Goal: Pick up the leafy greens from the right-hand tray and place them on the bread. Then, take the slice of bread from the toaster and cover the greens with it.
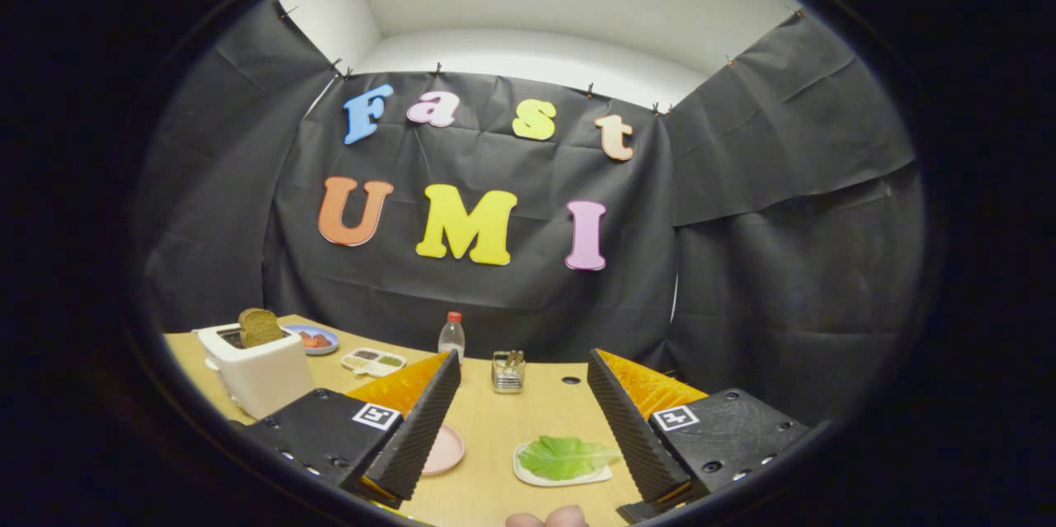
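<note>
My gripper [523, 368] is open, held above the wooden table with nothing between its fingers. Below and between the fingers, nearer the right finger [627, 420], green leafy greens [565, 456] lie on a small white tray [528, 474]. A pink plate [445, 450] lies beside the left finger [421, 420], partly hidden by it; I cannot tell whether bread lies on it. At the left stands a white toaster [260, 374] with a brown bread slice [260, 327] sticking out of its slot.
Beyond the fingers stand a clear bottle with a red cap [451, 336] and a small metal holder [508, 371]. A blue plate with red food [313, 339] and a small divided tray [373, 361] lie behind the toaster. A person's fingertips [547, 519] show at the near edge.
</note>
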The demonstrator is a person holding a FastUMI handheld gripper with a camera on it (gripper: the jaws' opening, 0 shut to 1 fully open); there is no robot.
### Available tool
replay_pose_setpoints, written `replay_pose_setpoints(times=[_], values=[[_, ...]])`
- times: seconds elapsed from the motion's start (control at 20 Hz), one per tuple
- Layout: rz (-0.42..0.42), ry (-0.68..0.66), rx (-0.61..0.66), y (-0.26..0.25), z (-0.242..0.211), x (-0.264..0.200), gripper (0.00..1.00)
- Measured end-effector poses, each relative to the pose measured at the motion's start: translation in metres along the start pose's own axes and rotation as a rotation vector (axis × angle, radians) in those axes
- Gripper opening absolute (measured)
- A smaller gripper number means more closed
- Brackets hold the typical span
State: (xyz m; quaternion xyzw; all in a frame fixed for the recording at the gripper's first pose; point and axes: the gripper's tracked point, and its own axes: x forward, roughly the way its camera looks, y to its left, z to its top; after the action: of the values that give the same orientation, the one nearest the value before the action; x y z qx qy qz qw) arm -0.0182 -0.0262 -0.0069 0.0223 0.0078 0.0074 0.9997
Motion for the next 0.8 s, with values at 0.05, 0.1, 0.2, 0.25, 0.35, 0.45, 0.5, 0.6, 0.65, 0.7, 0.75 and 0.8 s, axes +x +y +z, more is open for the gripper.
replay_pose_setpoints(times=[0.05, 0.1, 0.2, 0.25, 0.35, 0.45, 0.5, 0.6, 0.65, 0.7, 0.75, 0.8], values=[[0.000, 0.004, 0.001, -0.004, -0.002, 0.000, 0.95], [0.000, 0.014, 0.001, -0.009, -0.009, 0.001, 0.95], [0.000, 0.041, 0.008, -0.020, -0.021, 0.004, 0.95], [-0.003, 0.056, 0.008, -0.027, -0.027, 0.005, 0.95], [-0.002, 0.074, 0.012, -0.042, -0.036, 0.008, 0.95], [-0.011, 0.098, 0.015, -0.064, -0.050, 0.012, 0.95], [-0.016, 0.121, 0.020, -0.076, -0.059, 0.014, 0.95], [-0.016, 0.182, 0.066, -0.098, -0.081, 0.018, 0.95], [-0.013, 0.228, 0.110, -0.108, -0.095, 0.022, 0.95], [-0.006, 0.285, 0.165, -0.116, -0.114, 0.029, 0.95], [0.001, 0.348, 0.235, -0.120, -0.131, 0.034, 0.95], [-0.002, 0.406, 0.309, -0.125, -0.148, 0.040, 0.95]])
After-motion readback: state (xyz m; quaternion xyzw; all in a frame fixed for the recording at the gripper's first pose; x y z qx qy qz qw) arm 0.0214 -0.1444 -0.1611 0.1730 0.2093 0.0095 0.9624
